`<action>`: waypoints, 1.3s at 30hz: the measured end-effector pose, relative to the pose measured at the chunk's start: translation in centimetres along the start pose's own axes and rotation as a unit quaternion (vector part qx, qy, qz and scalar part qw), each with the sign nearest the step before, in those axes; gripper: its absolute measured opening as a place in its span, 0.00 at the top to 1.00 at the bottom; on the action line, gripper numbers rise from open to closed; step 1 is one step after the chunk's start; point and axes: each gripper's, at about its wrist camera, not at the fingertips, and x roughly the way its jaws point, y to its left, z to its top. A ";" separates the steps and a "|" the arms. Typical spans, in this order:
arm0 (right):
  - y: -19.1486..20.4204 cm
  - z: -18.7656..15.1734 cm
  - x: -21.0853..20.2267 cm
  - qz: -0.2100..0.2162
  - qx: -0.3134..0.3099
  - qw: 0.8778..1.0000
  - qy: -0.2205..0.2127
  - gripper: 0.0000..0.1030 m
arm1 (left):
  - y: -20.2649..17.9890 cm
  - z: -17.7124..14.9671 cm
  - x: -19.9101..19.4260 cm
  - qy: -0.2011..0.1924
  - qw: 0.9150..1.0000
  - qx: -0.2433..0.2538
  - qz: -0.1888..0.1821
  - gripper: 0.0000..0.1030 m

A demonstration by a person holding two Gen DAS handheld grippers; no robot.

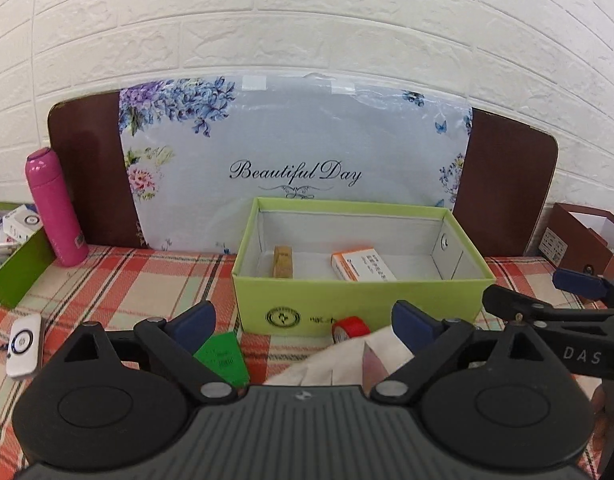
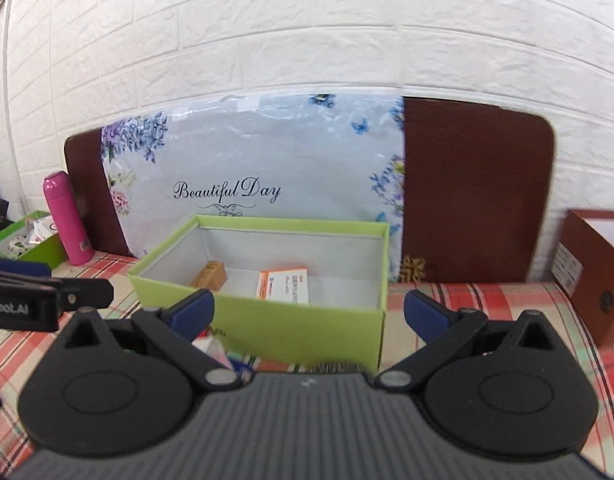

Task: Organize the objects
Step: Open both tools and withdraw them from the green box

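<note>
I hold both claws low over the red-and-green plaid tablecloth (image 1: 119, 276), side by side, so each looks over the near wall of the lime-green open cardboard box (image 1: 359, 300) that I take to be the place for gathering things. My left claw (image 1: 305, 326) has its blue-padded fingers spread wide and grips nothing; my right claw (image 2: 309, 312) is equally wide apart and empty. I judge both stand ready to pick rather than to carry.

Inside the box, on its pale floor, lie a small tan wooden block (image 1: 283, 262) toward the left and an orange-and-white medicine carton (image 1: 363, 266) to its right, apart from each other, which suggests sorting is under way.

The loose things wait just on the near side of the box: a flat green card-like packet (image 1: 223, 354) to the left, a red roll of tape (image 1: 349, 328) touching or nearly touching the box front, and a crumpled white cloth or bag (image 1: 331, 364) directly between my left fingers. That cloth looks the likeliest next grab, though being soft it may bunch.

Farther left stand a pink cylindrical flask (image 1: 53, 208) and a white oval device (image 1: 25, 346), well apart from the box. A floral "Beautiful Day" package (image 1: 299, 140) leans on the far wall.
</note>
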 end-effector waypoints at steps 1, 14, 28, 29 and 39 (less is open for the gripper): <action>0.0 -0.7 -0.7 0.001 0.005 1.000 0.002 0.00 | 0.0 -0.7 -0.5 0.004 1.000 -0.010 -0.006 0.05; 0.1 -8.5 -6.9 -0.040 0.033 0.998 0.047 0.00 | -1.4 -7.8 -3.8 0.048 0.999 0.000 0.021 0.05; 2.5 -12.8 -6.5 -0.037 0.012 0.994 0.105 0.00 | 0.0 -10.5 -2.6 0.097 0.994 -0.017 0.047 0.05; 2.5 -12.9 -6.4 -0.036 0.013 0.994 0.106 0.00 | 0.1 -10.6 -2.5 0.099 0.994 -0.017 0.049 0.05; 3.1 -13.5 -5.5 -0.020 0.008 0.992 0.127 0.00 | 2.4 -11.5 -2.6 0.098 0.994 -0.023 0.031 0.05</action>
